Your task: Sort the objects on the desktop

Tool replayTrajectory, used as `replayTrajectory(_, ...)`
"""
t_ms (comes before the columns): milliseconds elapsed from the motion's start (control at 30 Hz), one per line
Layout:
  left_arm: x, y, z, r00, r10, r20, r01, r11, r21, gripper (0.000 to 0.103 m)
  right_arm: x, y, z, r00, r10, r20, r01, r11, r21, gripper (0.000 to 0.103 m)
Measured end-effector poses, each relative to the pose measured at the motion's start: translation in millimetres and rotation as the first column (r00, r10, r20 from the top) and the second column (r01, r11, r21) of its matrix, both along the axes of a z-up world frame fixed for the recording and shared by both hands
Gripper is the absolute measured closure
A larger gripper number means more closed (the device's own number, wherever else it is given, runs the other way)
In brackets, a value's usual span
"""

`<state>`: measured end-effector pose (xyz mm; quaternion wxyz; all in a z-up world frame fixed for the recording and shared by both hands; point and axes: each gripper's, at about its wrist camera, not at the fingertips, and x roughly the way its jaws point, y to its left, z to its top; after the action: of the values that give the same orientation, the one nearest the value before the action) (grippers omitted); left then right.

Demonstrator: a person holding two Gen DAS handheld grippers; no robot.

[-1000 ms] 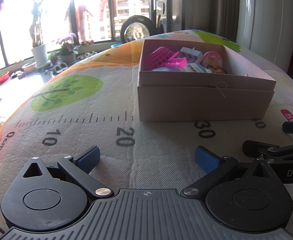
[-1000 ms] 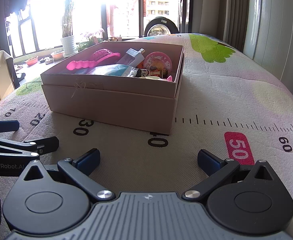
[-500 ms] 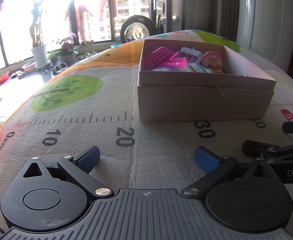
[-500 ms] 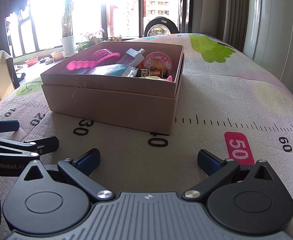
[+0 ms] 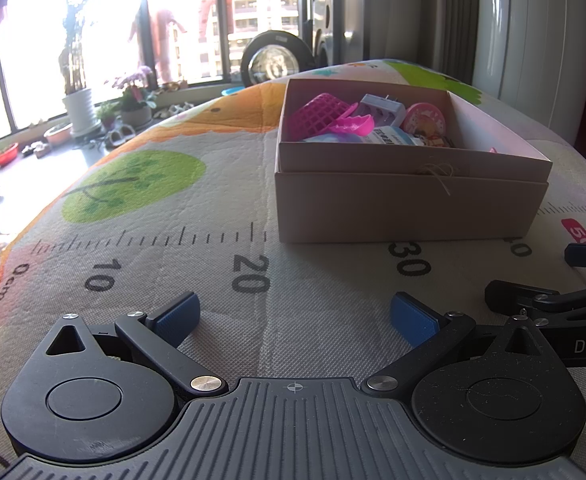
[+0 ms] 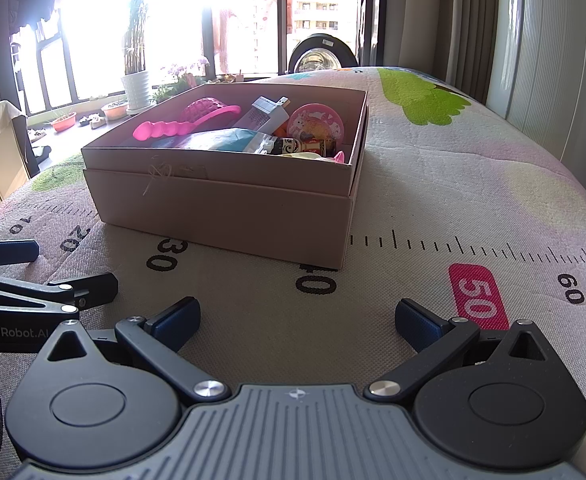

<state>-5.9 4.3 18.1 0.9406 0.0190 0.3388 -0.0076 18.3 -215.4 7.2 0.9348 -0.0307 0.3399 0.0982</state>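
Note:
A tan cardboard box (image 5: 405, 208) (image 6: 221, 212) stands on the patterned mat ahead of both grippers. It holds a pink brush (image 6: 197, 118) (image 5: 325, 118), a white charger (image 6: 263, 114), a round pink tin (image 6: 317, 126) (image 5: 425, 118), a blue packet (image 6: 213, 140) and other small items. My left gripper (image 5: 295, 316) is open and empty, low over the mat near the "20" mark. My right gripper (image 6: 297, 318) is open and empty near the "40" mark. Each gripper shows at the edge of the other's view.
The mat (image 6: 473, 184) has a printed ruler and green tree shapes (image 5: 133, 184). Beyond the table are windows, potted plants (image 5: 79, 108) and a round washer door (image 6: 321, 54). A curtain (image 6: 553, 40) hangs at the right.

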Motion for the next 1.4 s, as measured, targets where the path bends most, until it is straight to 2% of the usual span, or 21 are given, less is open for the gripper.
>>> replayTrajectory(633, 1.2, 3.0, 1.2, 1.000, -0.015, -0.005, 0.014, 1.000, -0.011, 0.000, -0.5, 0.1, 0.1, 1.000, 0.000, 0.000, 0.000, 1.000, 0.000, 0.000)
replayTrajectory(1133, 4.8, 4.0, 3.8, 0.998, -0.044, -0.047, 0.044, 0.999, -0.017, 0.000, -0.4, 0.3, -0.1, 1.000, 0.000, 0.000, 0.000, 1.000, -0.001, 0.000)
replayTrajectory(1400, 2.8, 3.9, 3.0, 0.999, -0.043, -0.034, 0.042, 0.999, -0.023, 0.000, -1.0, 0.2, 0.3, 1.000, 0.000, 0.000, 0.000, 1.000, -0.002, 0.000)
